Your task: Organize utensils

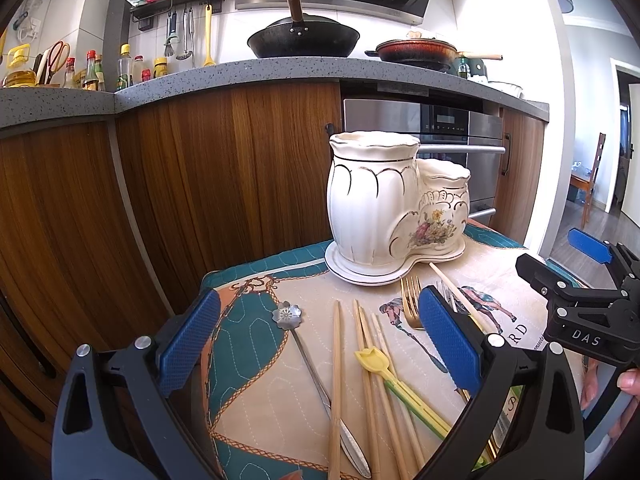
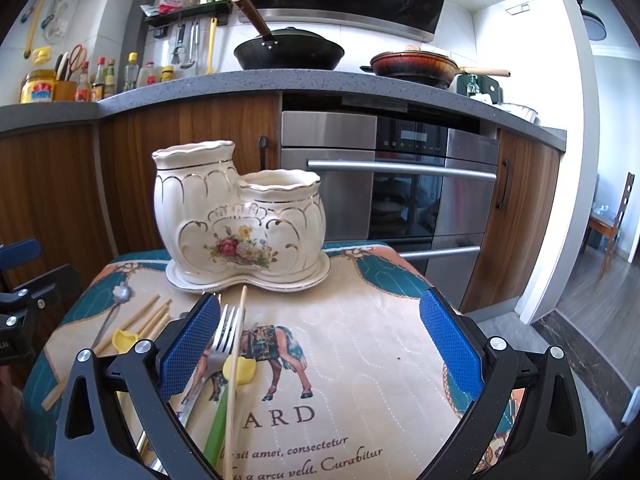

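Note:
A cream ceramic utensil holder [image 1: 388, 204] with two cups and a flower print stands on its saucer at the far side of a quilted mat [image 1: 264, 392]; it also shows in the right wrist view [image 2: 240, 220]. Loose utensils lie on the mat: a flower-headed metal spoon [image 1: 286, 314], several wooden chopsticks [image 1: 336, 372], a yellow tulip-tipped stick [image 1: 374, 360] and a gold fork [image 1: 410, 300]. My left gripper [image 1: 320, 336] is open above them. My right gripper [image 2: 320, 344] is open and empty; a silver fork [image 2: 224, 332], a single chopstick [image 2: 236, 364] and a yellow-green stick [image 2: 240, 368] lie by its left finger.
The mat covers a small table in front of wooden kitchen cabinets [image 1: 224, 176] and a steel oven [image 2: 400, 184]. A grey counter [image 1: 280, 70] above carries a wok, a pan and bottles. The right gripper's body shows at the right edge of the left wrist view [image 1: 580, 300].

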### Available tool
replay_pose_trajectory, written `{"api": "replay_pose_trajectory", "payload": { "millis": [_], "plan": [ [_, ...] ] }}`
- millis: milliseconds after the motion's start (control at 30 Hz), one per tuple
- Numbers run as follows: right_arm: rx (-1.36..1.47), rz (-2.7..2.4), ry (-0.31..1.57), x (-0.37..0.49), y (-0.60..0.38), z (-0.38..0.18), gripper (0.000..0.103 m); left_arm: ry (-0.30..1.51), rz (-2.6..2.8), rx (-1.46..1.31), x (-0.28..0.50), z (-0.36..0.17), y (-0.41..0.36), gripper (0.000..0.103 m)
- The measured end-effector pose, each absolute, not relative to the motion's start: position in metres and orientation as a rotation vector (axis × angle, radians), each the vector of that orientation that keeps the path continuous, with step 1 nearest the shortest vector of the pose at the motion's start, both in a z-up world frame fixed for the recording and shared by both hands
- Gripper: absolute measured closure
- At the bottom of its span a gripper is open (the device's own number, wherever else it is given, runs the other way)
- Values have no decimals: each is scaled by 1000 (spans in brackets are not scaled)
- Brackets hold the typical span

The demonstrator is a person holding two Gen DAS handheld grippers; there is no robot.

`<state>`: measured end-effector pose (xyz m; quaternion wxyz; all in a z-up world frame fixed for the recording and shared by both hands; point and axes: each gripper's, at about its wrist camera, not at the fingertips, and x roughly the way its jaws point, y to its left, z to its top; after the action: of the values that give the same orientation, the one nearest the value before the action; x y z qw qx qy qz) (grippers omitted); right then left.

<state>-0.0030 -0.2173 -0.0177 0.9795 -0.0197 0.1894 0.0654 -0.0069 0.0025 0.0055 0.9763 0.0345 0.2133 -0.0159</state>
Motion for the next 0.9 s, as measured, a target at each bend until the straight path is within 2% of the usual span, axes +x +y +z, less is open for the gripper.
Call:
{"api": "replay_pose_trajectory", "payload": {
  "millis": [900],
  "plan": [
    [-14, 107, 420, 2, -224, -22, 4, 415, -89, 45, -10, 6, 2, 5]
  ]
}}
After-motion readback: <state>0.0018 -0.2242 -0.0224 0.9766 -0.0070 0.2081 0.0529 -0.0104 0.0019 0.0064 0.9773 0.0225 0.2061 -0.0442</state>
